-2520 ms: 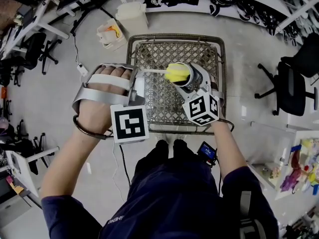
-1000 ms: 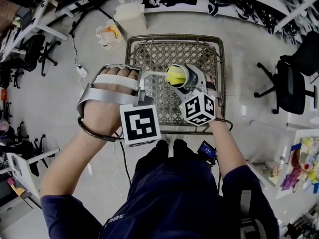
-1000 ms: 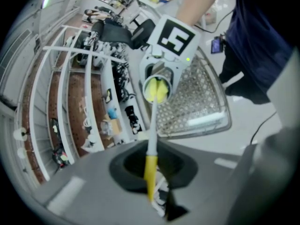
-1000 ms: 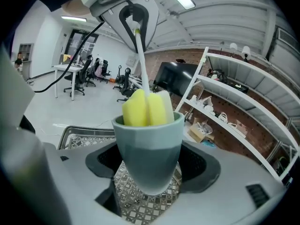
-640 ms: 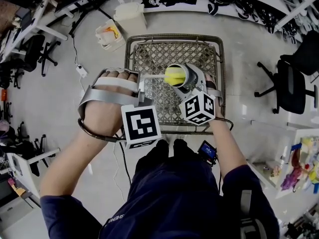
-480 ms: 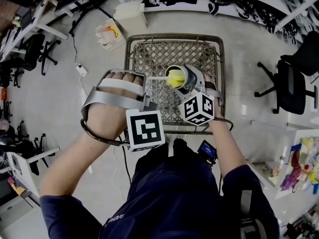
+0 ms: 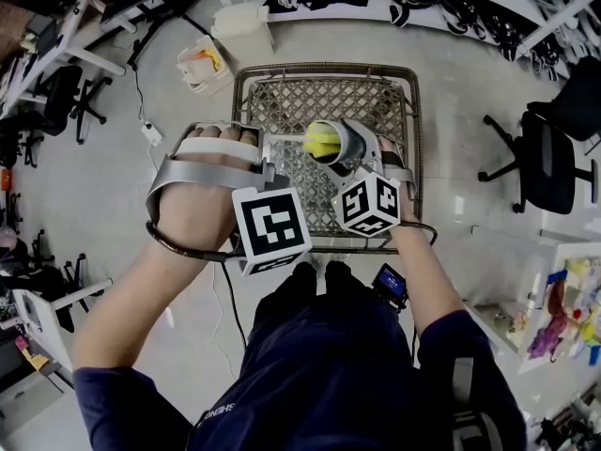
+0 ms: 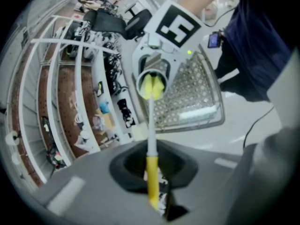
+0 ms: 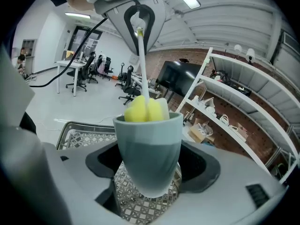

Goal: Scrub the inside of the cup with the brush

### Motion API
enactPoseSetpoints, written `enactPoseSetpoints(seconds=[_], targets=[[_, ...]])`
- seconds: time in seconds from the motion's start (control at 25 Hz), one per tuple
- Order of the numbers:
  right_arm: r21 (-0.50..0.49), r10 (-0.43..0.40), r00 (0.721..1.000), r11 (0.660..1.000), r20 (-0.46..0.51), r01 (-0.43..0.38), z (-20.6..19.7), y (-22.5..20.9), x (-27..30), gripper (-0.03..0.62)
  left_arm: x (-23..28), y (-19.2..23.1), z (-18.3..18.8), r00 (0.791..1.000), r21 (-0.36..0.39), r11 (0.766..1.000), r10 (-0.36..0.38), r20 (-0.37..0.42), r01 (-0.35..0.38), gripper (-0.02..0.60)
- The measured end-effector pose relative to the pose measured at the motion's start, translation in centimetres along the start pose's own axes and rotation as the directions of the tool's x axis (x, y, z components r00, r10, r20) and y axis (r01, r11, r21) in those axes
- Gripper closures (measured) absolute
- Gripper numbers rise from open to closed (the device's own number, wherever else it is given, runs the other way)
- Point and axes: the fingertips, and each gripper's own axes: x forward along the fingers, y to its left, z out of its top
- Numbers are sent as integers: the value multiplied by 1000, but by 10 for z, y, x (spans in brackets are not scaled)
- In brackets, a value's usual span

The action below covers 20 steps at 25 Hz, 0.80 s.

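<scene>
I am holding the brush (image 8: 151, 125) in the left gripper (image 8: 152, 177). Its jaws are clamping the yellow end of the handle, and the white shaft is running straight out ahead of them. The right gripper (image 9: 149, 182) is gripping the cup (image 9: 149, 146) low on its body, with the jaws pressing on both sides near the base.

Both things are hanging in the air over the wire rack (image 7: 282, 101), and neither seems to be touching it. The cup is sitting near the middle of the scene, just to the right of the left gripper and just beyond the right one.

The relation I am watching is the line between handle and cup. From the head view the cup is lying tipped, with its mouth facing left toward the left gripper. The brush's long axis is pointing left to right, straight into that mouth, so the two axes are nearly matching.

The yellow sponge head (image 9: 145, 109) is sitting at the rim, partly inside, and its top is showing past the lip in the right gripper view. I judge the scrub is under way. The next stroke calls for pushing along that shared line toward the cup's bottom, with the left gripper doing the travelling.

Counting: one cup, one brush with one sponge head, one rack, two grippers.
</scene>
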Motion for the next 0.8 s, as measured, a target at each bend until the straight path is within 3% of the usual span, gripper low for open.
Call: enactPoseSetpoints(seconds=[0.16, 0.44, 0.8], targets=[[-17, 16, 1000, 1000, -22, -16, -7, 3, 5, 247, -2, -14, 12, 999, 50, 998, -33, 5, 33, 551], [0, 36, 999, 999, -27, -36, -6, 14, 9, 247, -13, 10, 32, 994, 41, 996, 74, 78, -78, 551], [29, -5, 1000, 1000, -3, 5, 3, -3, 1, 247, 4, 16, 9, 1000, 60, 998, 28, 7, -28, 552]])
